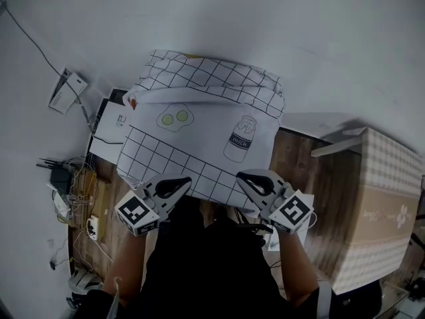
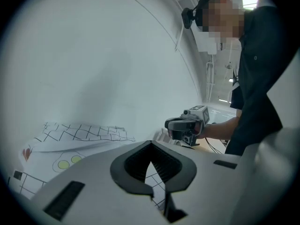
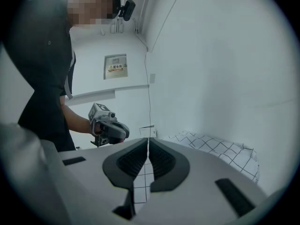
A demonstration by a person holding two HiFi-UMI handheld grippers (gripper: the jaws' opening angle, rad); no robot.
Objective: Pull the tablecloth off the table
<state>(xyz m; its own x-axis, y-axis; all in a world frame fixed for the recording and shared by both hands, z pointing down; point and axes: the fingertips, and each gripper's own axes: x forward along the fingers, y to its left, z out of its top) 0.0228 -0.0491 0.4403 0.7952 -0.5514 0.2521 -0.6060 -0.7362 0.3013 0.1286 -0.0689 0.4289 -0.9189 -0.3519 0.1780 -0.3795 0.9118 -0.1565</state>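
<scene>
a white tablecloth with a black grid, printed with a fried egg and a milk bottle [image 1: 199, 128], is held up by its near edge in both grippers. the left gripper [image 1: 174, 186] has its fingers [image 2: 131, 163] closed on the hem, and a strip of gridded cloth shows in the slot between the dark ribbed pads. the right gripper [image 1: 255, 181] does the same: its fingers [image 3: 131, 161] are pressed together with a narrow band of the checked fabric pinched between them. the two grippers sit side by side and apart, just in front of the person's dark-clothed body, with the cloth's edge spanning the gap between them.

from the fingers the cloth runs away from the person to a bunched, folded ridge close to the plain white wall [image 1: 265, 18]. the bench under it is covered and does not show. brown wooden floor [image 1: 299, 165] is visible past the cloth's right side.

in the left gripper view the right gripper [image 2: 187, 125] appears beyond the cloth, held in a bare hand; in the right gripper view the left gripper [image 3: 108, 125] appears likewise.

a large cardboard box with a beige checked pattern [image 1: 382, 205] stands to the right, well apart from the cloth. to the left a tangle of dark cables [image 1: 70, 191] lies on the floor, and a small white box-shaped device [image 1: 66, 92] sits near the wall.
</scene>
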